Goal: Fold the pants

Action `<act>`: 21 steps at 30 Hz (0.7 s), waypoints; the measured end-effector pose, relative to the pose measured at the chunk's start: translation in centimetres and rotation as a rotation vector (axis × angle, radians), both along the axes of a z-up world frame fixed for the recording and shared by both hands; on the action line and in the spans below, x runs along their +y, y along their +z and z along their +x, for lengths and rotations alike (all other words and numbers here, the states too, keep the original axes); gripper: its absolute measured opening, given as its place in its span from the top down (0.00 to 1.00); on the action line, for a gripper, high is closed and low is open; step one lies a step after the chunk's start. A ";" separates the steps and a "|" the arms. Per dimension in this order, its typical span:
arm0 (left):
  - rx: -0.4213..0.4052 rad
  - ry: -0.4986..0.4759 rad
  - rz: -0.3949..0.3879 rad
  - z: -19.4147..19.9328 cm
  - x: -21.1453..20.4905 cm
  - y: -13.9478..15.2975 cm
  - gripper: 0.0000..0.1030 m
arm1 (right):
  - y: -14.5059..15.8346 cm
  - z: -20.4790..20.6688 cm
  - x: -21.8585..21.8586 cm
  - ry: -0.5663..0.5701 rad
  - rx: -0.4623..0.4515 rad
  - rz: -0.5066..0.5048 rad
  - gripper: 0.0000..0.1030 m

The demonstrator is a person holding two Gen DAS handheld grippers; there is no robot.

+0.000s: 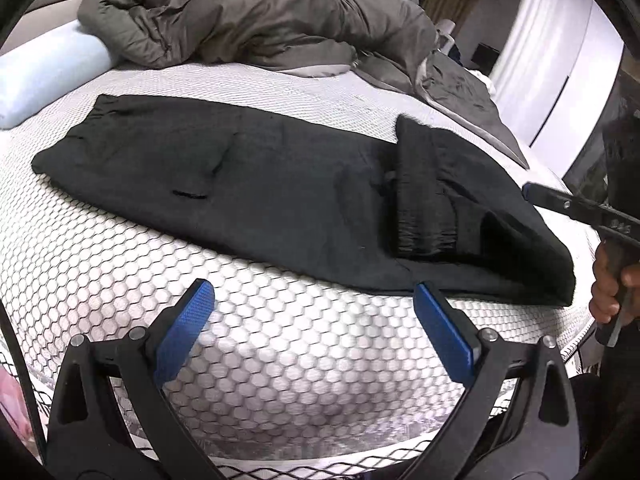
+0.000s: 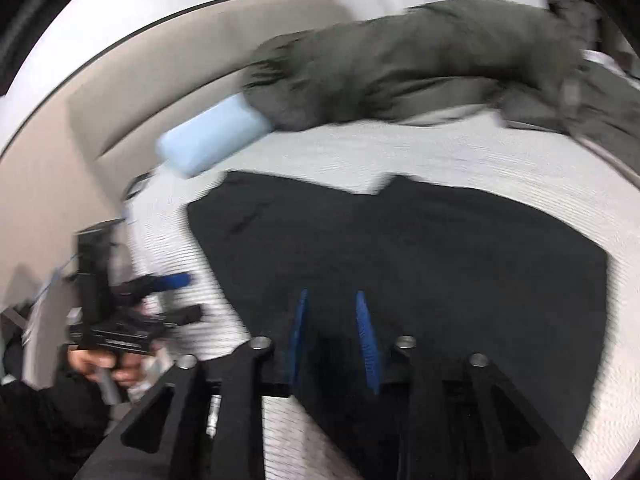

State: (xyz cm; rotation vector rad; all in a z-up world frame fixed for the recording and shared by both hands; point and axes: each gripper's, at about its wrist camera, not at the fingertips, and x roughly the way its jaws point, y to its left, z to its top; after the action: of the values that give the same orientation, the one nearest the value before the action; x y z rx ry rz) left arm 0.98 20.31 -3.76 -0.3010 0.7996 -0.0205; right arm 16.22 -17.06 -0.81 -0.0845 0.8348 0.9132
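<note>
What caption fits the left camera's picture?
Open left gripper hovers above the mattress before black pants, cuffs folded over.

**Bedroom, kinda messy**

A white honeycomb-patterned mattress [image 1: 280,360] filled the frame. A rumpled olive-grey duvet [image 1: 256,12] sat across the top, a pale blue pillow [image 1: 44,76] at upper left, white curtains [image 1: 536,60] at upper right.

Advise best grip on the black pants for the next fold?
Pinch the black fabric pants at their flat left end corners, coming from the near mattress edge; the right end already lies doubled over, ribbed cuffs on top.
</note>
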 end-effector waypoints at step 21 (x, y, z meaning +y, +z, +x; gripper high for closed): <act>0.078 -0.327 -0.032 6.7 -7.2 1.1 0.46 | -5.7 -2.6 -17.7 -0.366 0.090 -0.042 0.44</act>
State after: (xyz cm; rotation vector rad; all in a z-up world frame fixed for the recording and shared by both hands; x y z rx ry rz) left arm 7.68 13.14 -2.63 -0.1995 0.9201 -0.3305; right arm 13.63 -34.79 -6.49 0.0727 0.9171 0.5581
